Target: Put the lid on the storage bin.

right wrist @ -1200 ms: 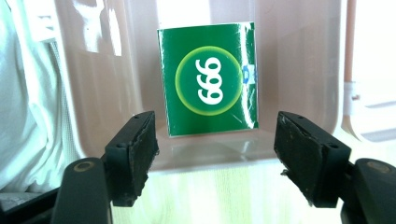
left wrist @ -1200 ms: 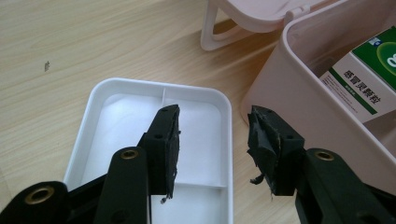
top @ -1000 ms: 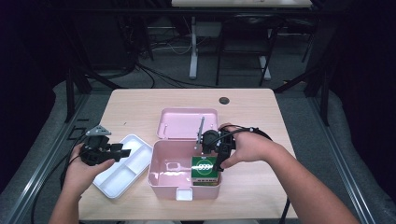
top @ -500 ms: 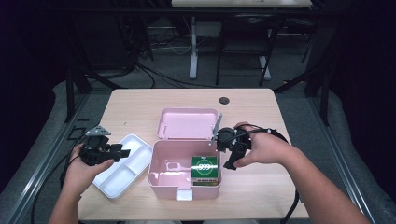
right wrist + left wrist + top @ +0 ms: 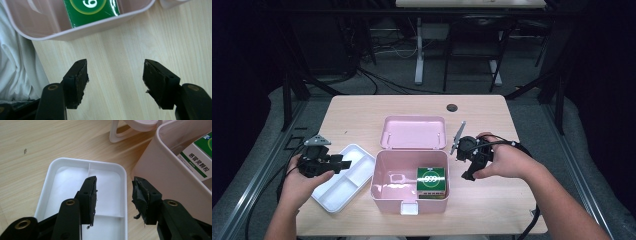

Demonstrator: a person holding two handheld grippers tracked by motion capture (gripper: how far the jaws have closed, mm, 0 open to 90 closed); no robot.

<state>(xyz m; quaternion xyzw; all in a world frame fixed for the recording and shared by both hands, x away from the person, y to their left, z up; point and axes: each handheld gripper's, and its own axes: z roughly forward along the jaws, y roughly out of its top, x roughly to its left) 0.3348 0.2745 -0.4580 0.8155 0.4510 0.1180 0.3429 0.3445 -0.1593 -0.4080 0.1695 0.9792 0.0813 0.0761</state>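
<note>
Right hand-held gripper (image 5: 465, 162) withdrawn to the right of the pink box (image 5: 382, 187), jaws empty, just closing slightly yet wide apart; green carton (image 5: 432, 181) deposited inside the box; left hand-held gripper (image 5: 343, 164) open, empty, over the white tray (image 5: 360, 151).

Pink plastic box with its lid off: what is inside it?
The pink plastic box holds a green carton at its right and something small and pale on the floor; beneath the carton is hidden.
</note>
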